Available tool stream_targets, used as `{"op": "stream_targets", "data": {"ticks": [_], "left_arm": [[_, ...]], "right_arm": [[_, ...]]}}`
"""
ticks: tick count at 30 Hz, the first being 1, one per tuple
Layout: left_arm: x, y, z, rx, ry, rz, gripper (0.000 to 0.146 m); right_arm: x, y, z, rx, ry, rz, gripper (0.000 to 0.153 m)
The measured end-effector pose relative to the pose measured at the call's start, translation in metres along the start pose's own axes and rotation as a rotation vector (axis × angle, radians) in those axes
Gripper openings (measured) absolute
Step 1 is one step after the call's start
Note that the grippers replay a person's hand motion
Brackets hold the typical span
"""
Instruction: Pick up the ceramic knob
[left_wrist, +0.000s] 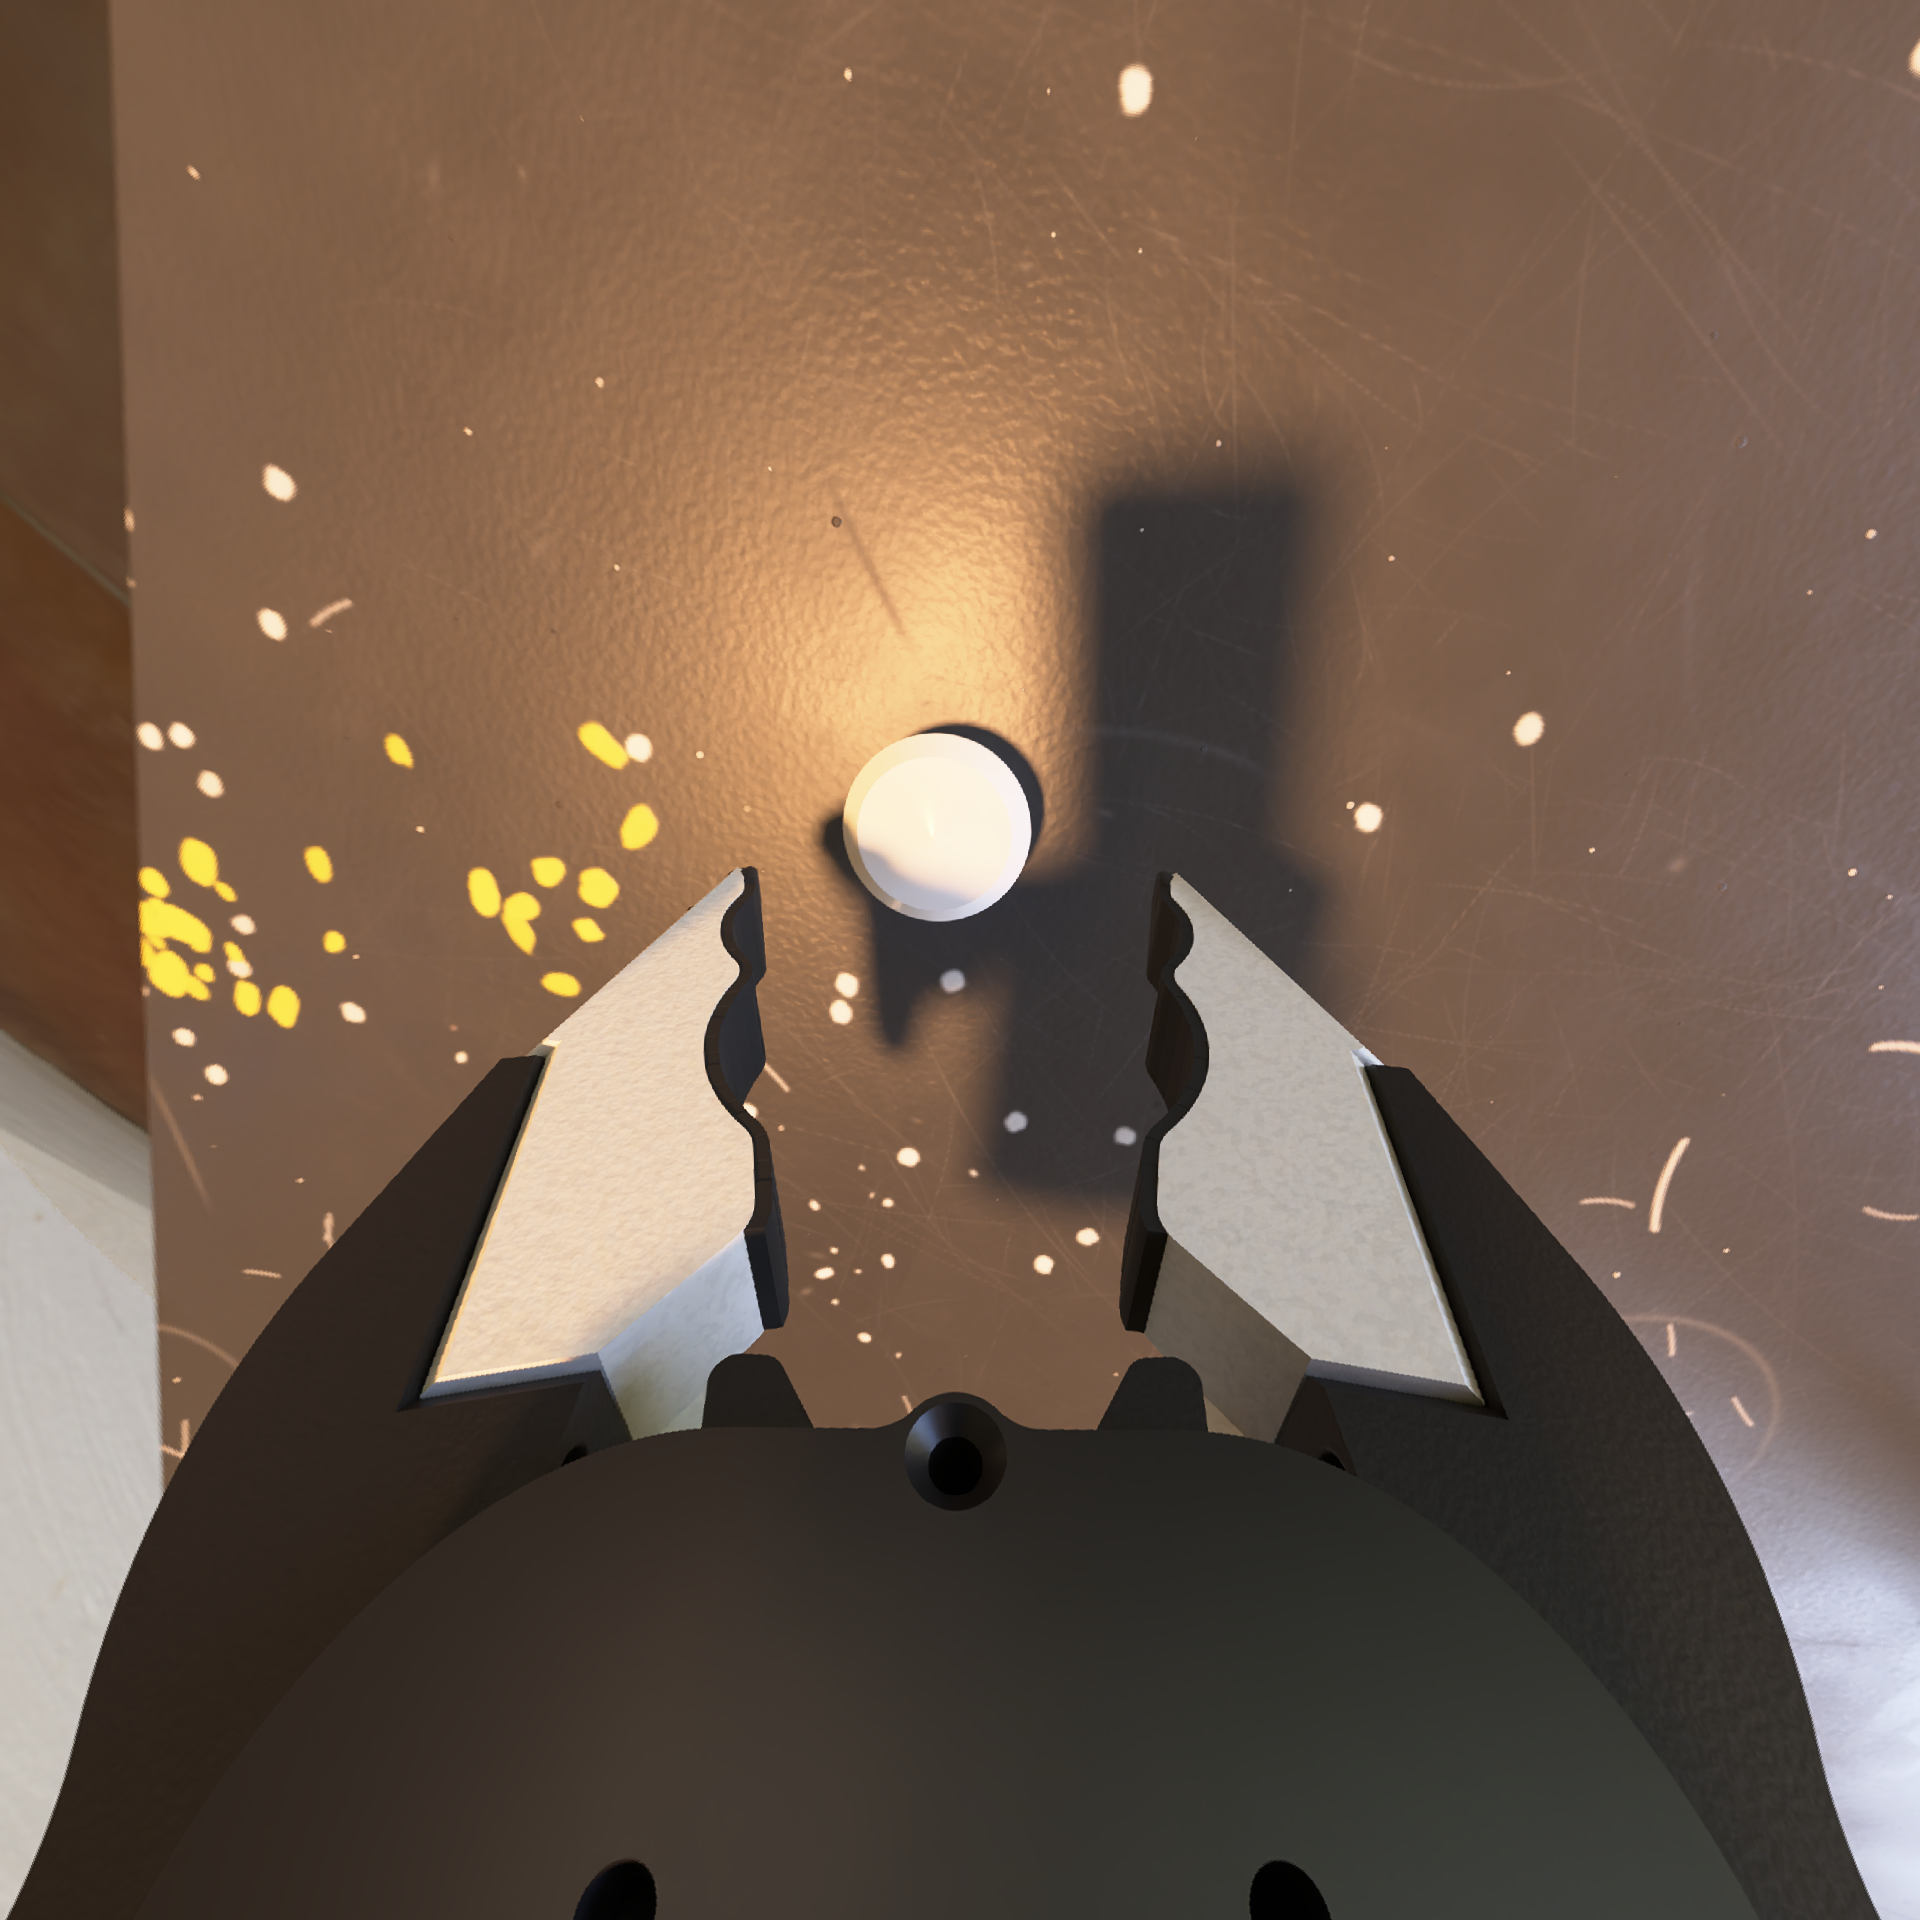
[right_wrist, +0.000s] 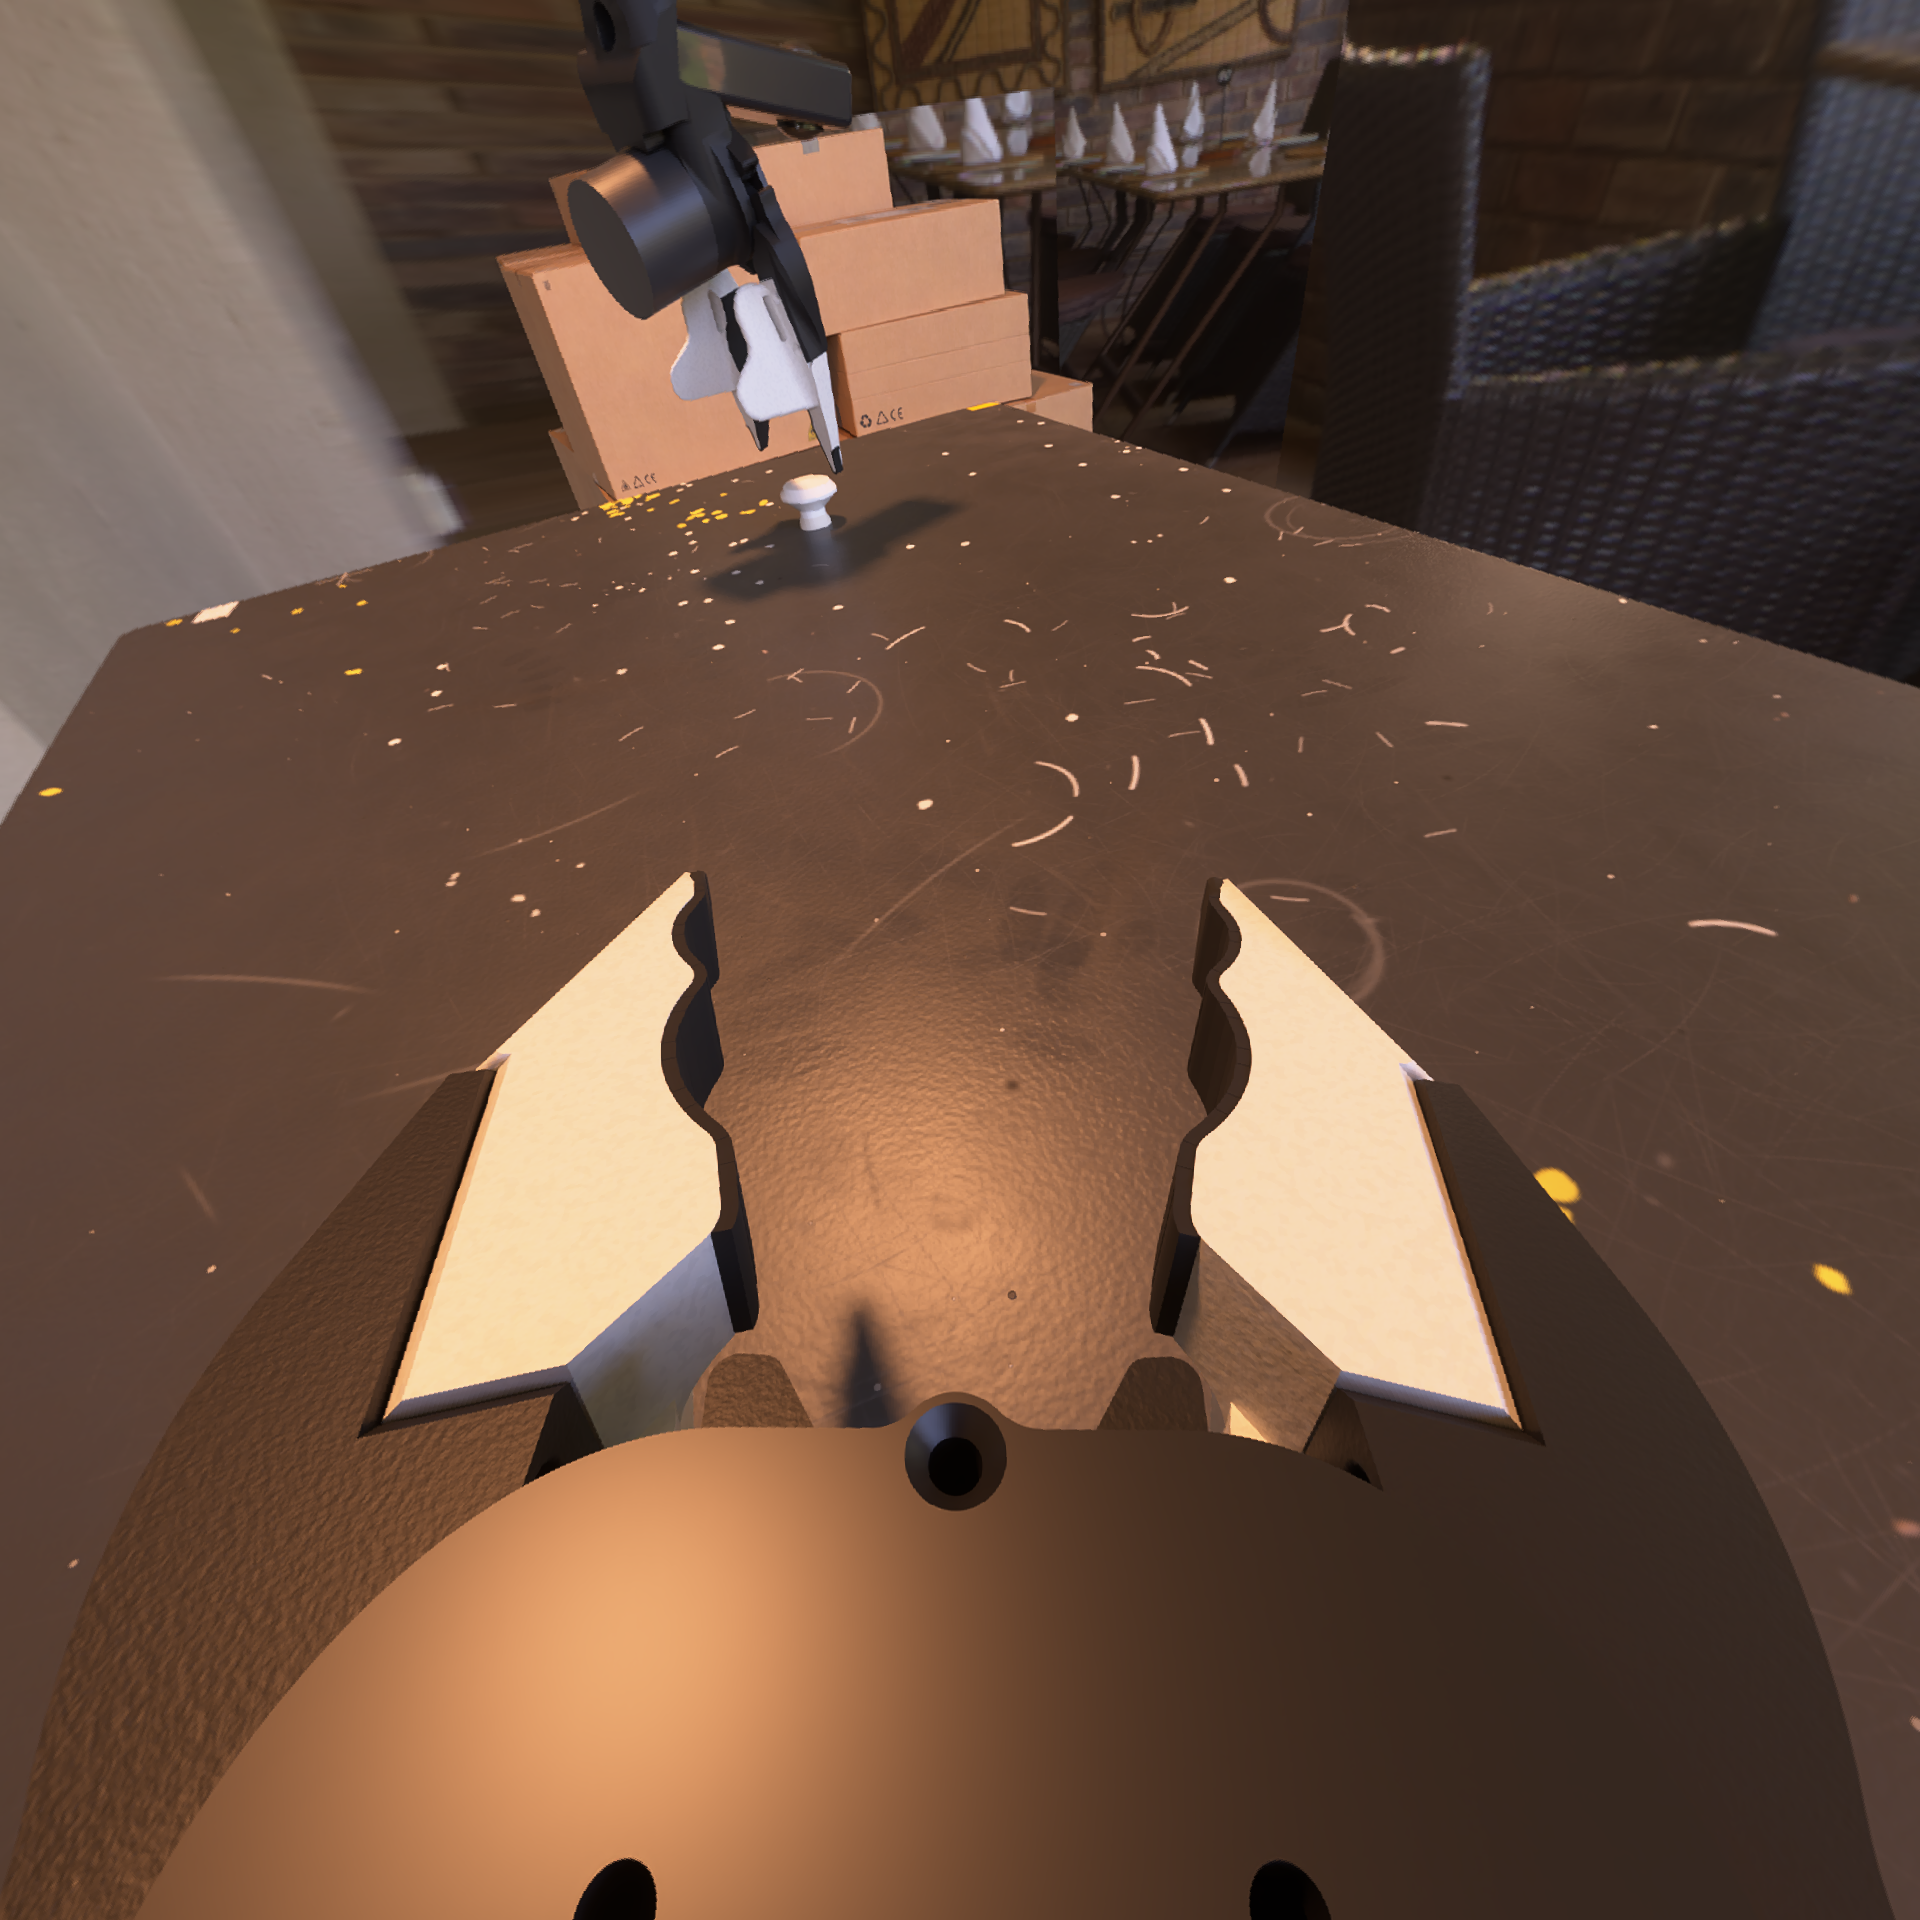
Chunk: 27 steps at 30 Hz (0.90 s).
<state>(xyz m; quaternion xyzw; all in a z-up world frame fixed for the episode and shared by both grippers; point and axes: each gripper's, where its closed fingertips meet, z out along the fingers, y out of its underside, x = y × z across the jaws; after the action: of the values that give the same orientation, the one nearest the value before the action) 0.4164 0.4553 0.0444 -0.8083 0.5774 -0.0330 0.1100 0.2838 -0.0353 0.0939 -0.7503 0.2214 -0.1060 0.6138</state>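
The white ceramic knob (left_wrist: 937, 826) stands upright on the scratched brown table (left_wrist: 1455, 416), seen from above in the left wrist view. My left gripper (left_wrist: 956, 878) is open and empty, pointing down, its fingertips just above and either side of the knob without touching it. In the right wrist view the knob (right_wrist: 808, 501) stands near the table's far edge, with the left gripper (right_wrist: 800, 442) hanging just over it. My right gripper (right_wrist: 956, 883) is open and empty, low over the near part of the table (right_wrist: 1039, 727), far from the knob.
Stacked cardboard boxes (right_wrist: 914, 281) stand just behind the table's far edge. Dark wicker chairs (right_wrist: 1662, 364) are at the right. A pale wall (right_wrist: 156, 312) runs along the left. The table's left edge (left_wrist: 135, 831) lies close to the knob.
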Motion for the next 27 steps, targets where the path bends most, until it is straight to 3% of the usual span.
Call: {"op": "stream_targets", "data": {"ticks": [9,15,22,24,27], "left_arm": [[-0.004,0.003,0.024,0.007,-0.022,-0.038,0.063],[-0.005,0.006,0.034,0.009,-0.034,-0.007,0.043],[-0.002,0.012,0.030,0.071,-0.022,0.142,0.043],[0.003,0.011,0.019,0.129,0.007,0.160,0.043],[0.026,0.009,-0.020,0.306,0.185,0.142,0.043]], "right_arm": [[-0.003,-0.001,-0.001,0.010,-0.008,-0.023,0.097],[-0.002,0.003,0.000,0.008,-0.040,0.019,0.079],[-0.002,0.003,-0.001,0.025,-0.045,0.015,0.039],[-0.002,0.002,-0.002,0.030,-0.043,0.025,0.038],[-0.002,0.003,-0.002,0.031,-0.052,0.046,0.043]]}}
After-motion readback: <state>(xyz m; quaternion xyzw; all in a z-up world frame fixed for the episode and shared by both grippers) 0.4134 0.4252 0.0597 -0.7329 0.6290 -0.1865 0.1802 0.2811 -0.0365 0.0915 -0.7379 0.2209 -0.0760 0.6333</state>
